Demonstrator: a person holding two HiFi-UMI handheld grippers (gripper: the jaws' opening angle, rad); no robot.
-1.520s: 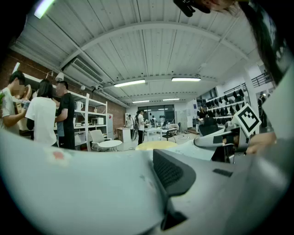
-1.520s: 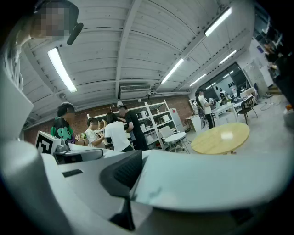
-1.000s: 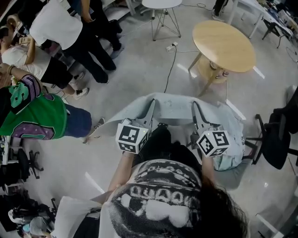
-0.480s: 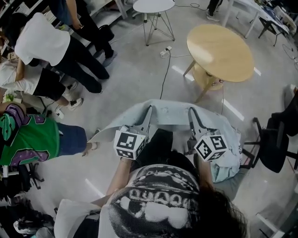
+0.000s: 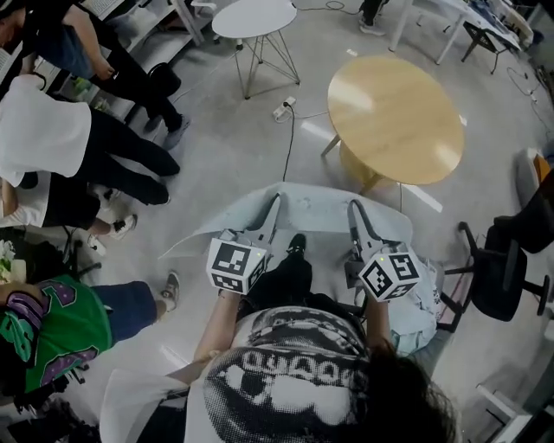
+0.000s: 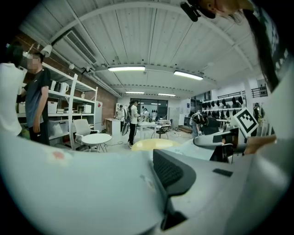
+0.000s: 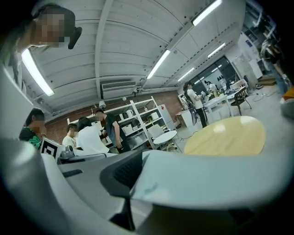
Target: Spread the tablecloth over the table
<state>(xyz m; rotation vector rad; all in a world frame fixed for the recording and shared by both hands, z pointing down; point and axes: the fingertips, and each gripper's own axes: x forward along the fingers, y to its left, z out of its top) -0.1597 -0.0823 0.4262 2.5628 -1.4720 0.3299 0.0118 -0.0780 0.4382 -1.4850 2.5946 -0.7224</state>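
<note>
A pale grey-blue tablecloth point(image 5: 316, 210) hangs stretched between my two grippers in front of the person's body. My left gripper point(image 5: 275, 201) is shut on its upper edge at the left, and my right gripper point(image 5: 353, 208) is shut on the same edge at the right. In the left gripper view the tablecloth point(image 6: 82, 183) covers one jaw beside the dark pad point(image 6: 172, 172). In the right gripper view the tablecloth point(image 7: 211, 179) lies against the dark pad point(image 7: 121, 172). The round wooden table point(image 5: 394, 112) stands bare just beyond the cloth, slightly to the right.
A small white round table point(image 5: 254, 17) stands at the far left. A power strip with its cable point(image 5: 283, 108) lies on the floor between the tables. Several people point(image 5: 52, 130) are at the left. A dark office chair point(image 5: 506, 268) is at the right.
Both grippers have carried the cloth forward together. The wooden table is now nearer and more central, and the people at the left have slid back in the head view.
</note>
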